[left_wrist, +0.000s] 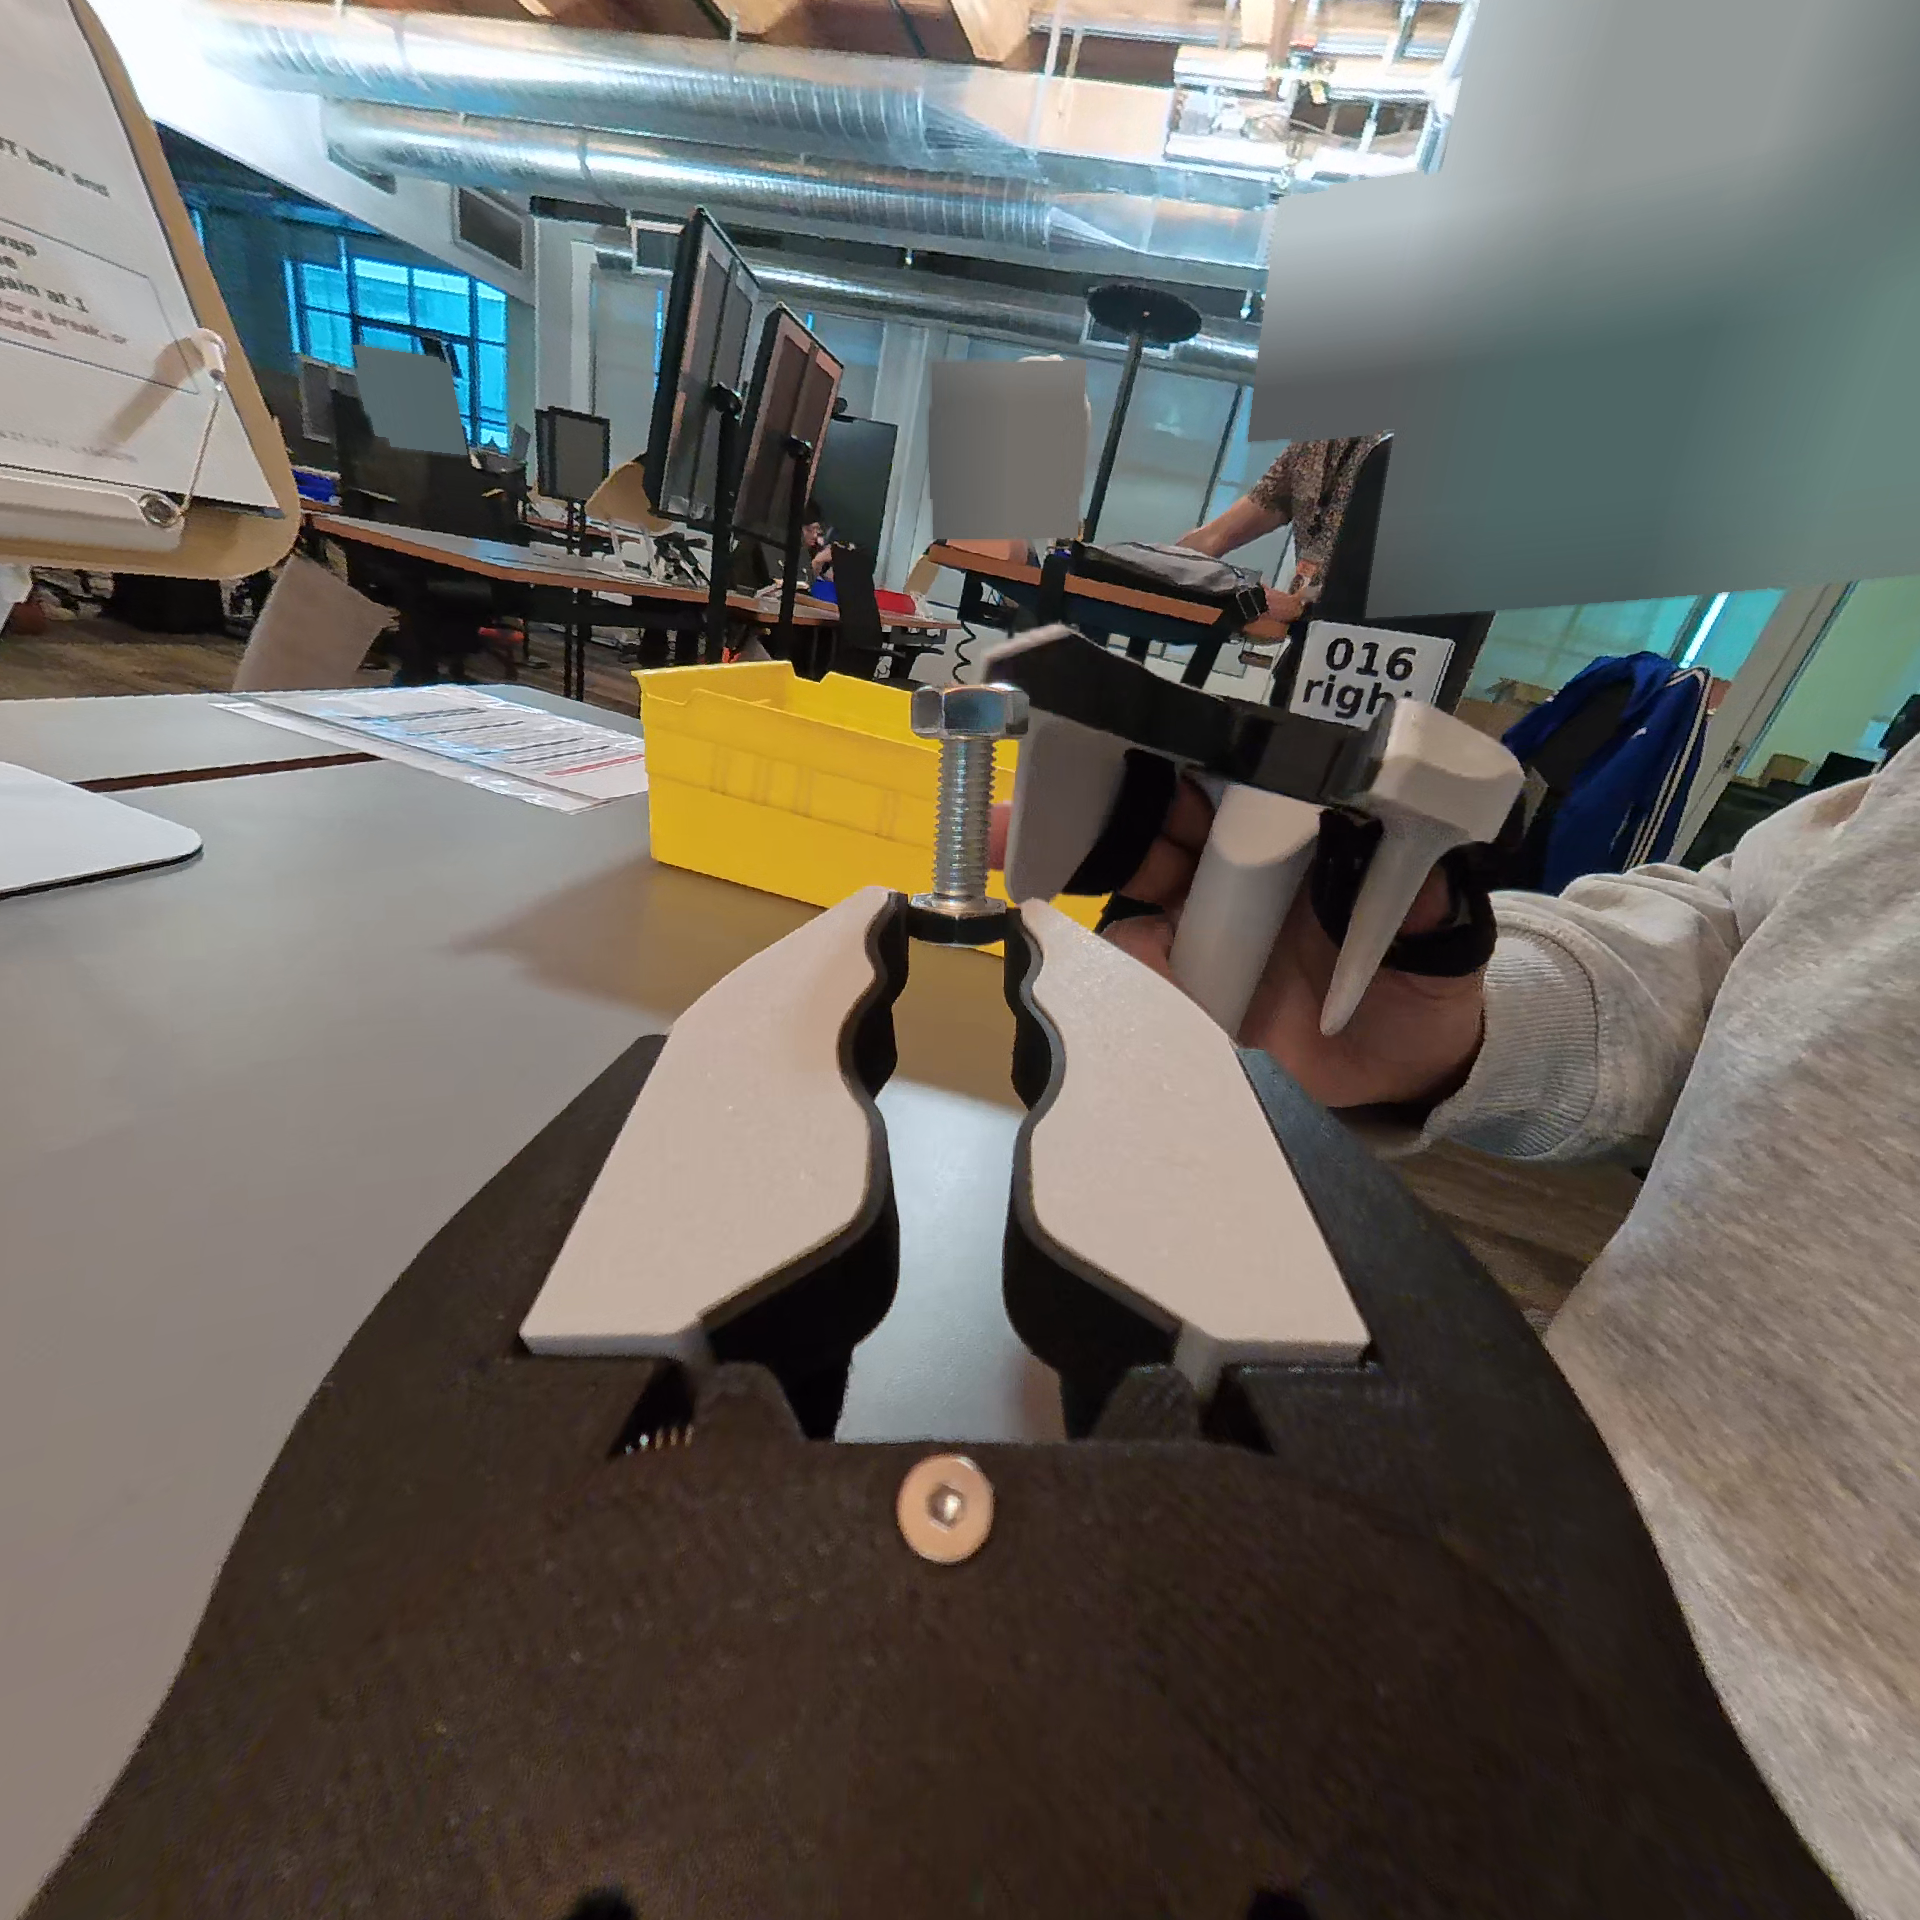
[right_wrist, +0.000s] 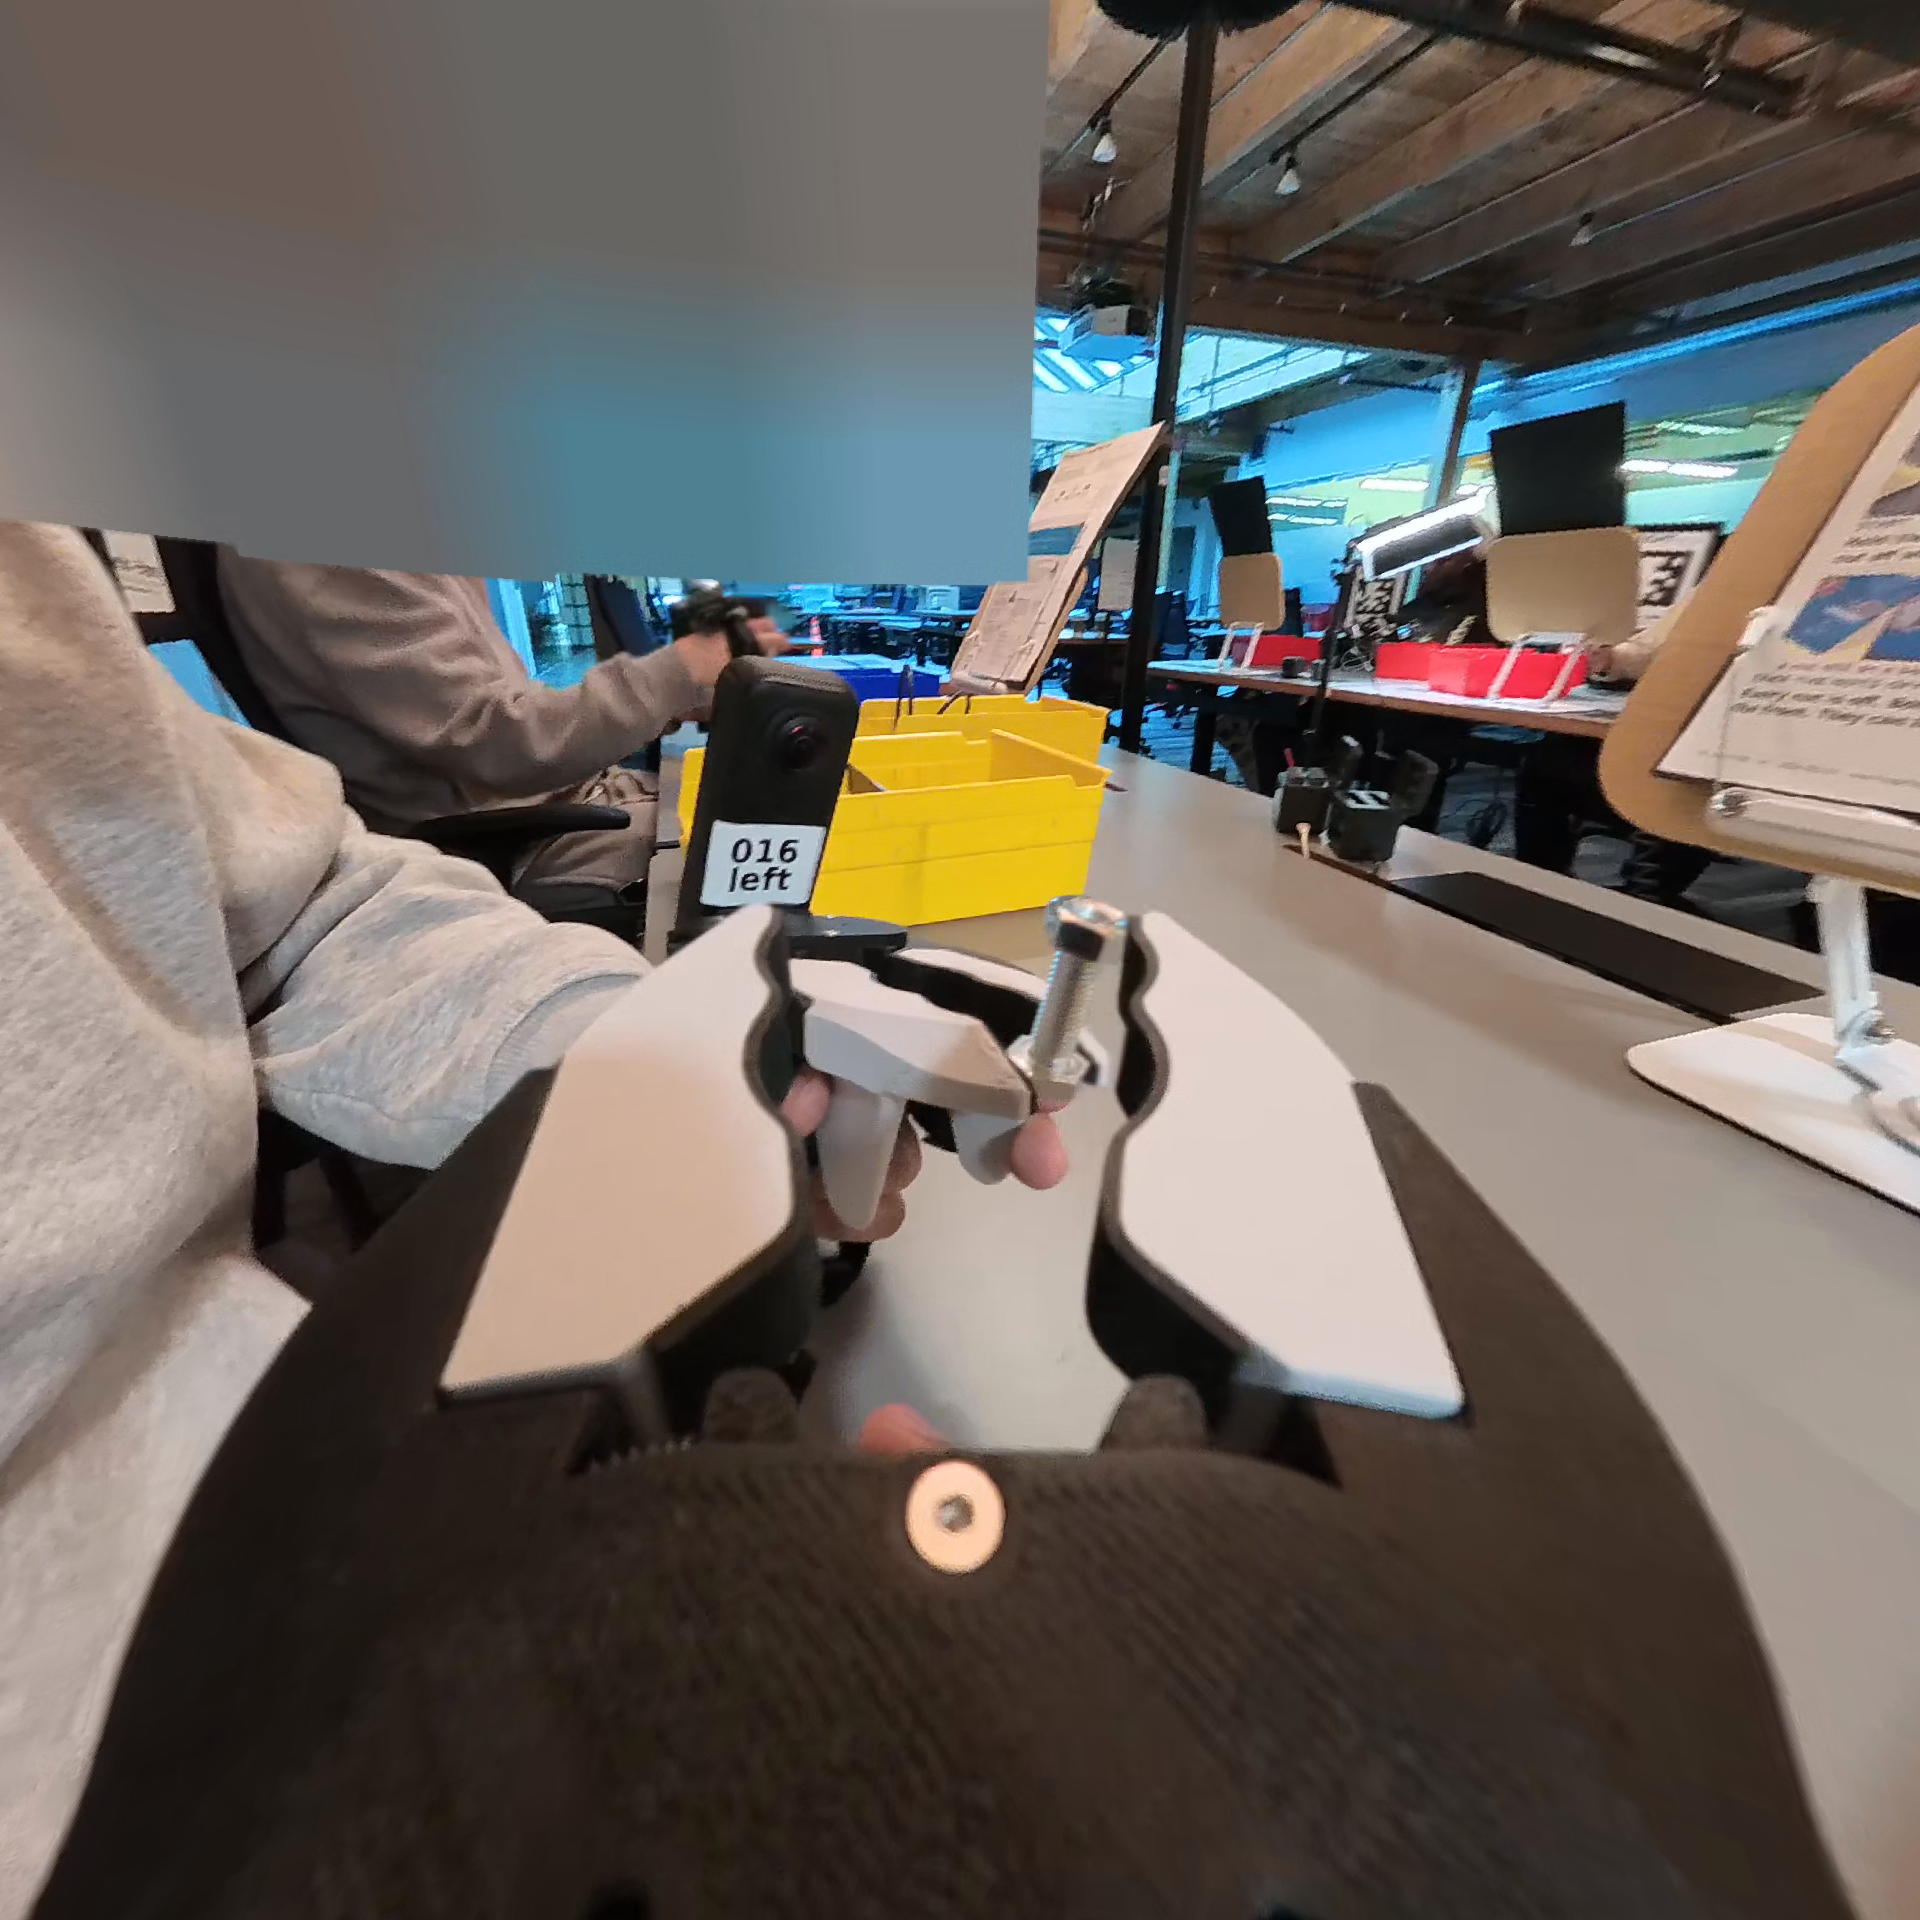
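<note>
A silver hex bolt (left_wrist: 964, 800) stands upright above the grey table (left_wrist: 312, 1039), with a nut (left_wrist: 956, 906) threaded on its lower end. My left gripper (left_wrist: 956, 920) is shut on that nut, pinching it between its fingertips. In the right wrist view the bolt (right_wrist: 1075, 987) leans slightly, and the left gripper's grey fingers (right_wrist: 914, 1049) hold its nut (right_wrist: 1051, 1065). My right gripper (right_wrist: 956, 956) is open wide around the bolt. The bolt head sits close to its right finger (right_wrist: 1226, 1101). In the left wrist view that finger (left_wrist: 1049, 810) is just right of the bolt shaft.
A yellow divided bin (left_wrist: 790, 790) stands on the table behind the bolt, also in the right wrist view (right_wrist: 966, 821). A document stand (right_wrist: 1766, 675) with a white base (right_wrist: 1766, 1101) is on the right. A laminated sheet (left_wrist: 447, 738) lies on the far left of the table. A person's grey sleeve (left_wrist: 1714, 1039) is close by.
</note>
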